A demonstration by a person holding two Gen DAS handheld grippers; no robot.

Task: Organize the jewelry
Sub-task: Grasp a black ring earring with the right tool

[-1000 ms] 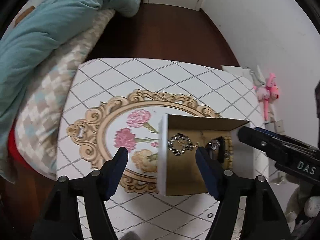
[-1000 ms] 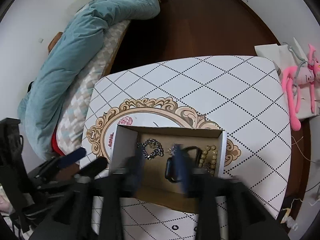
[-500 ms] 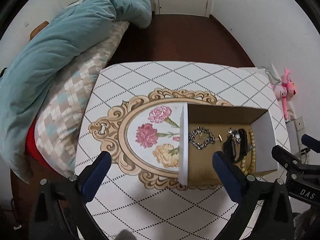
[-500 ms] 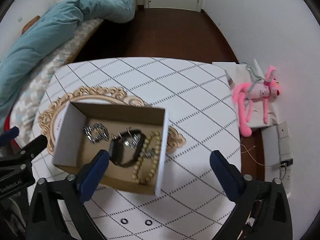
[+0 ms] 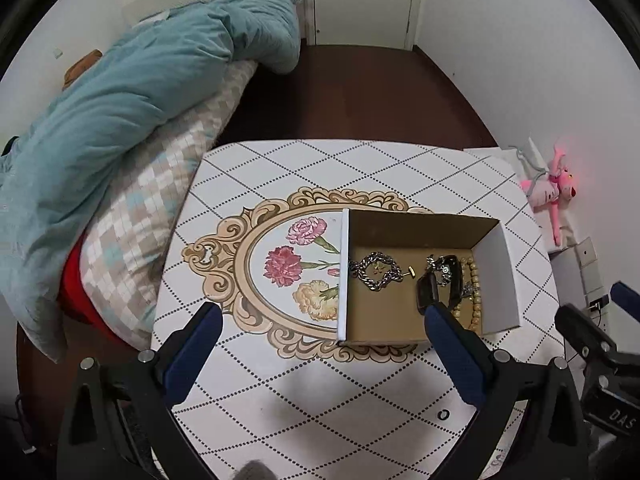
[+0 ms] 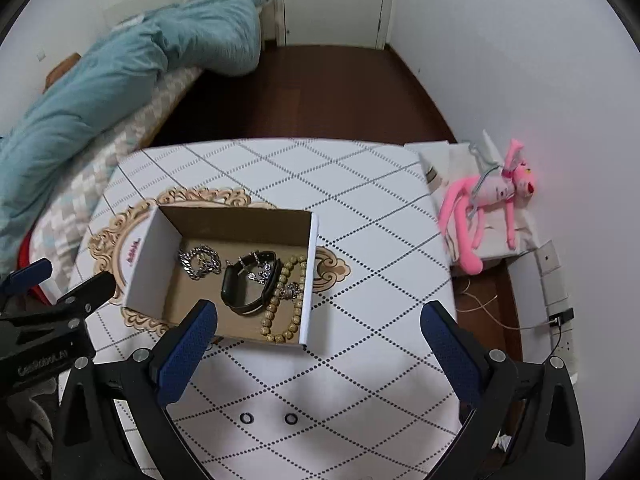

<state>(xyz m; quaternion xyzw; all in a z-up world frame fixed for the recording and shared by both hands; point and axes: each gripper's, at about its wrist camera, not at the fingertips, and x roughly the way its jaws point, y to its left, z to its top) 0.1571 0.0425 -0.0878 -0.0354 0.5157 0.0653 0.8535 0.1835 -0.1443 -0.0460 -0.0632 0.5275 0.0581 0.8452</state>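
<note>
Just ahead of the empty, wide right gripper (image 6: 318, 354), jewelry box (image 6: 310, 276).

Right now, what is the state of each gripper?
Left gripper: open, holding nothing.
Right gripper: open, holding nothing.

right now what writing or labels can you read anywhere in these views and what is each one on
"DAS": white letters on the black body of the right gripper, cut off at the picture's edge in the left wrist view.
White lettering on the black body of the left gripper in the right wrist view: blurred, seems to start "Gen" and end "AI", not surely readable.
Small red script on the white outer wall of the open cardboard box: too small to read.
</note>
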